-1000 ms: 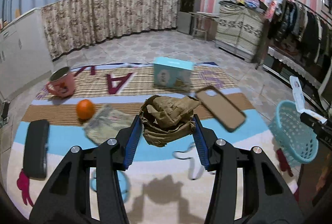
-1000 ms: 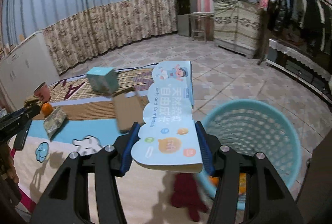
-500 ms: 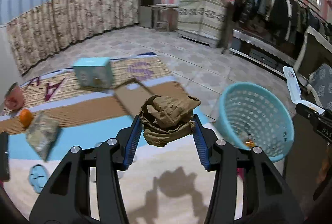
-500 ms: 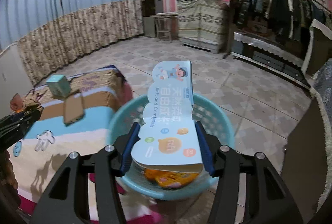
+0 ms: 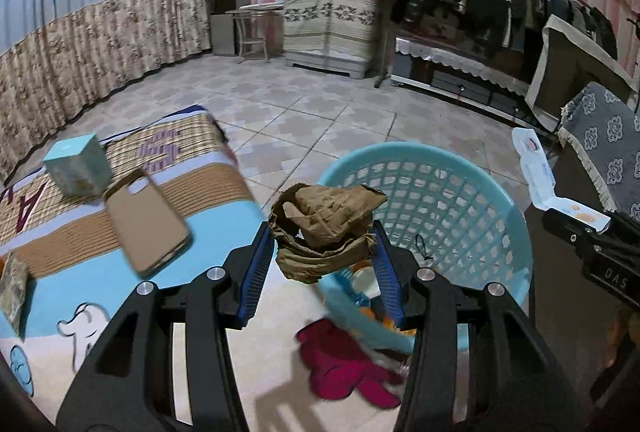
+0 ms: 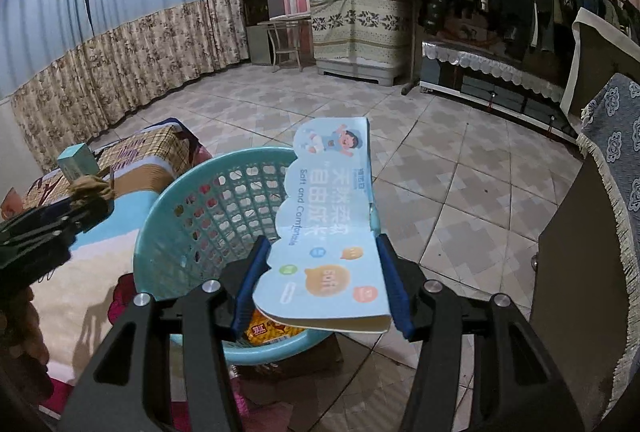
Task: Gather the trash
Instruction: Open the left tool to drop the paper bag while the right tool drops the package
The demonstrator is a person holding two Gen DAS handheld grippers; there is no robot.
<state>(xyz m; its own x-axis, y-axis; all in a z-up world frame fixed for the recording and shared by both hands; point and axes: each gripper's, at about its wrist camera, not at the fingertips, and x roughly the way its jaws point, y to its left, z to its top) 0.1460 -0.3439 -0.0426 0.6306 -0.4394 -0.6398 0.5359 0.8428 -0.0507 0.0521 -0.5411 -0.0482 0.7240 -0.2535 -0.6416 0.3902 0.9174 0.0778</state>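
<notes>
Left gripper (image 5: pixel 325 264) clamped on crumpled brown paper bag (image 5: pixel 325 228), held at near rim of round turquoise plastic lattice basket (image 5: pixel 496 200). Right gripper (image 6: pixel 325 284) level, pinching pale blue printed cardboard package (image 6: pixel 328 232) above same basket.

The crumpled brown paper (image 5: pixel 326 228) and left hand-held gripper (image 5: pixel 324 268) hide most of the basket's (image 5: pixel 516 232) contents

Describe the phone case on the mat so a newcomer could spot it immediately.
Start at the striped play mat left of the turquoise basket. Just in front of the teal box lies the phone case: flat, tan, with a camera cutout, unlike the upright box.
</notes>
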